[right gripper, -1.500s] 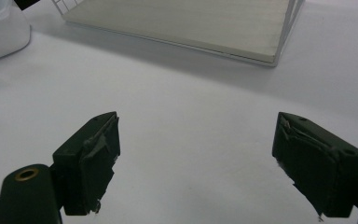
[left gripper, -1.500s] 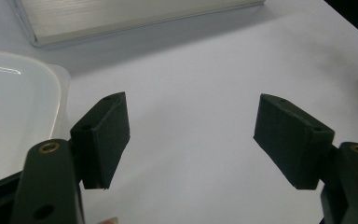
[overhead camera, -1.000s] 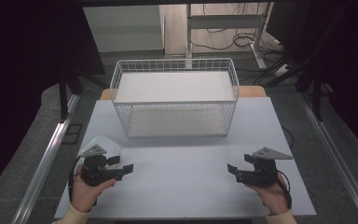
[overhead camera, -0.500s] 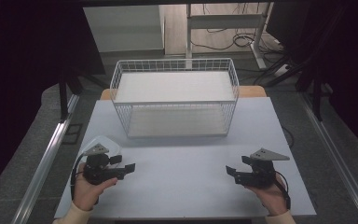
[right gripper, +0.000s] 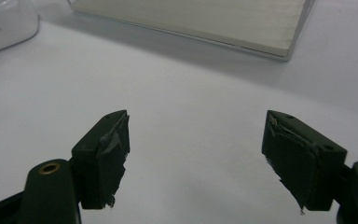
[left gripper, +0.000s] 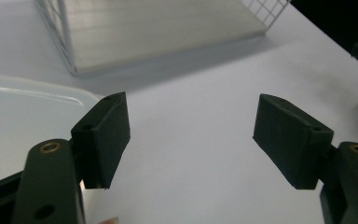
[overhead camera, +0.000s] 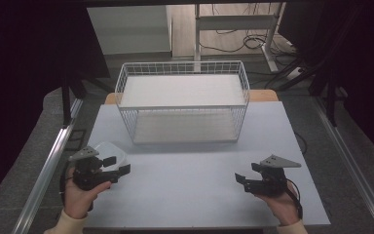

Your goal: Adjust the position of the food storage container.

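We see the left gripper (overhead camera: 118,166) and right gripper (overhead camera: 243,178) low over the pale grey table (overhead camera: 190,190), jaws spread wide, gripping nothing. The white wire basket (overhead camera: 182,108) sits at the table's back; a clear plastic lidded container (overhead camera: 109,151) (partly hidden) lies just beside the left gripper.

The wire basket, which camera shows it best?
The high view: the whole wire basket shows there, at the table's far edge. The left gripper view catches one lower corner and some mesh; the right gripper view, just its pale floor.

We are losing part of the clear container (overhead camera: 111,152) behind the left gripper (overhead camera: 116,165); the frame edge is cropping both forearms.
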The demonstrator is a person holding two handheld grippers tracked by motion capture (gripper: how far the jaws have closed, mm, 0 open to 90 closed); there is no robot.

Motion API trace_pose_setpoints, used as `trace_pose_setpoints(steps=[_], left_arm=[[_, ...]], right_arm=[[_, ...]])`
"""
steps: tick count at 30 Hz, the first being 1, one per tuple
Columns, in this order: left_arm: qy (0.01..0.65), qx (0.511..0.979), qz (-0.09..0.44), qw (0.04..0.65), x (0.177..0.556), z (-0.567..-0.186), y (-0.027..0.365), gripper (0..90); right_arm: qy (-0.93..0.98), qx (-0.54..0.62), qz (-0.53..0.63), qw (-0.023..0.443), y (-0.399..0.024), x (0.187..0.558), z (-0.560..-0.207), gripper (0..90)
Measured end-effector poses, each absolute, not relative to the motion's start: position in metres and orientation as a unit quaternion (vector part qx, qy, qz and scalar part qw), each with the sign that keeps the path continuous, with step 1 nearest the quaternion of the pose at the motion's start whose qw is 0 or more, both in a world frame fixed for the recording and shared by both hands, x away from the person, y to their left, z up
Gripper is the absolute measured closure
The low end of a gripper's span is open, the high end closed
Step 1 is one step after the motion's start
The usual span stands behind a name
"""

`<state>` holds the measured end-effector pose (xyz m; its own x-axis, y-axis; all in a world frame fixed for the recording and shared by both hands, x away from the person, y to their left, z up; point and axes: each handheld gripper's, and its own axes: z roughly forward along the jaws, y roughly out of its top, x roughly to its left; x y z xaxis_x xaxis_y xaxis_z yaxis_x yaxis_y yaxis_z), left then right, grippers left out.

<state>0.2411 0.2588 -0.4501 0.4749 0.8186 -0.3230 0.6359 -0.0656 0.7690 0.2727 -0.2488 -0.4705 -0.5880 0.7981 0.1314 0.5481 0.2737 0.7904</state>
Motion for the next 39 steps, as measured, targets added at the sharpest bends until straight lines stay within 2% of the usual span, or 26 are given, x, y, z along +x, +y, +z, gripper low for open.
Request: trace_pose_setpoints(steps=[6, 19, 25, 33, 39], left_arm=[[0.511, 0.709, 0.123, 0.47, 0.248, -0.431, 0.281, 27.9], [0.547, 0.684, 0.127, 0.465, 0.283, -0.42, 0.327, 29.3], [0.57, 0.685, 0.132, 0.434, 0.297, -0.429, 0.341, 32.0], [0.605, 0.677, 0.146, 0.393, 0.312, -0.439, 0.365, 40.9], [0.625, 0.685, 0.148, 0.345, 0.33, -0.461, 0.382, 46.2]], right_arm=[[0.781, 0.431, 0.427, 0.148, -0.249, 0.272, -0.467, 23.7], [0.777, 0.429, 0.435, 0.15, -0.249, 0.272, -0.464, 24.3], [0.775, 0.432, 0.436, 0.15, -0.251, 0.272, -0.464, 24.3], [0.775, 0.435, 0.435, 0.148, -0.253, 0.273, -0.464, 24.3], [0.774, 0.436, 0.434, 0.149, -0.254, 0.273, -0.464, 24.4]])
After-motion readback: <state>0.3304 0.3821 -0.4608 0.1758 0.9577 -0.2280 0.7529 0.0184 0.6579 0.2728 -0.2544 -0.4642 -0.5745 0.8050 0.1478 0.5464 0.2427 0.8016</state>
